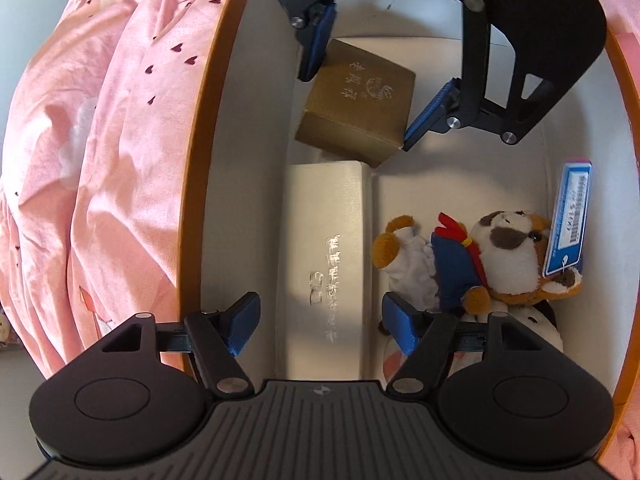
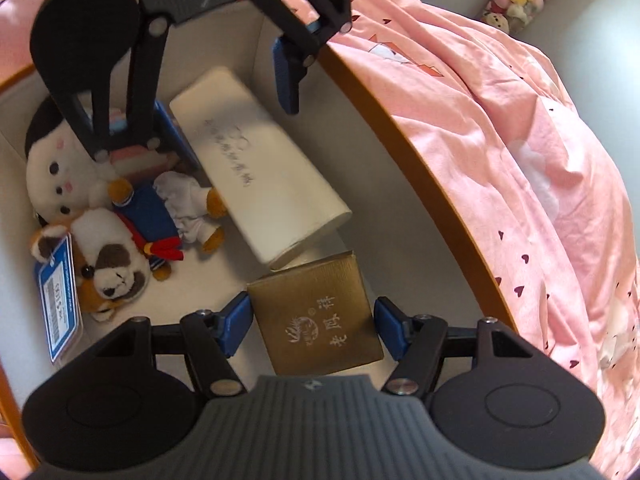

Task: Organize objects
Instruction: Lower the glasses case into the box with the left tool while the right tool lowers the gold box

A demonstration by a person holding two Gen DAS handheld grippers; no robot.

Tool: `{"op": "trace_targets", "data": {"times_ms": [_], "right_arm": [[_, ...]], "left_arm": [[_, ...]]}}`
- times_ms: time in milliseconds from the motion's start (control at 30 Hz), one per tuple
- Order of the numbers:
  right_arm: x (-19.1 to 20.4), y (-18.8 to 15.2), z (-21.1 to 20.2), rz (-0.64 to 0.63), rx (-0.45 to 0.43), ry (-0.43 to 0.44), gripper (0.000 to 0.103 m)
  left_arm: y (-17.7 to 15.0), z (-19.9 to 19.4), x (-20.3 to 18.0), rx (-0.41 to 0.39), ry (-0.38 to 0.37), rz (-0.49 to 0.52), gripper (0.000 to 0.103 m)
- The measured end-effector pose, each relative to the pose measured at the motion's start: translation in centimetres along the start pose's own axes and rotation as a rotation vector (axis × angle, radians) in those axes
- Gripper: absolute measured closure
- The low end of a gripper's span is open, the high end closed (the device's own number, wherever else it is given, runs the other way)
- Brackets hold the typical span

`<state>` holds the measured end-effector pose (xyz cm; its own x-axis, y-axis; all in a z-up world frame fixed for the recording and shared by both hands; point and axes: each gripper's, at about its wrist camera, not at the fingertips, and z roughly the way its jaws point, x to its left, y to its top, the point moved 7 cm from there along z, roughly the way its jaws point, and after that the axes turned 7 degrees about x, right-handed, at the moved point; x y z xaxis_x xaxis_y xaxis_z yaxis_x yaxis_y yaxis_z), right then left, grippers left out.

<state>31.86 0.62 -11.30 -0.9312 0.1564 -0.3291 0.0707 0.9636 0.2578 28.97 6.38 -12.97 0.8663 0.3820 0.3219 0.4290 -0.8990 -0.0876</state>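
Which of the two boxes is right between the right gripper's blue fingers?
The small golden-brown square box with silver writing sits between the right gripper. The long cream-white box lies farther off, under the left gripper.

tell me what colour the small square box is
Golden brown box with pale printed characters and an emblem on its lid; the right wrist view shows it best.

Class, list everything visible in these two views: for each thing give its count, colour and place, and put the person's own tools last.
Storage box: one, orange rim, pale inside, on the bed.
Gold box: one, between the right gripper's pads.
Long white box: one, lying beside the gold box.
Dog plush: one, brown and white, blue tag.
Round-faced plush: one, white, box corner.
Bedsheet: one, pink, around the box.
Left gripper: one, black with blue pads, open.
Right gripper: one, same colours.
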Motion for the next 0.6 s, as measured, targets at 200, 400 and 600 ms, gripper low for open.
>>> {"op": "trace_targets", "data": {"times_ms": [200, 400, 600], "right_arm": [[0.3, -0.2, 0.7, -0.019, 0.020, -0.014, 0.036], [0.7, 0.5, 0.5, -0.027, -0.005, -0.005, 0.039], [0.3, 0.6, 0.2, -0.043, -0.017, -0.027, 0.040]], "left_arm": [[-0.8, -1.4, 0.3, -0.030, -0.001, -0.051, 0.025], [-1.5, -1.3, -0.1, -0.003, 0.027, -0.006, 0.026], [-1.5, -0.8, -0.5, 0.033, 0.065, 0.019, 0.026]]}}
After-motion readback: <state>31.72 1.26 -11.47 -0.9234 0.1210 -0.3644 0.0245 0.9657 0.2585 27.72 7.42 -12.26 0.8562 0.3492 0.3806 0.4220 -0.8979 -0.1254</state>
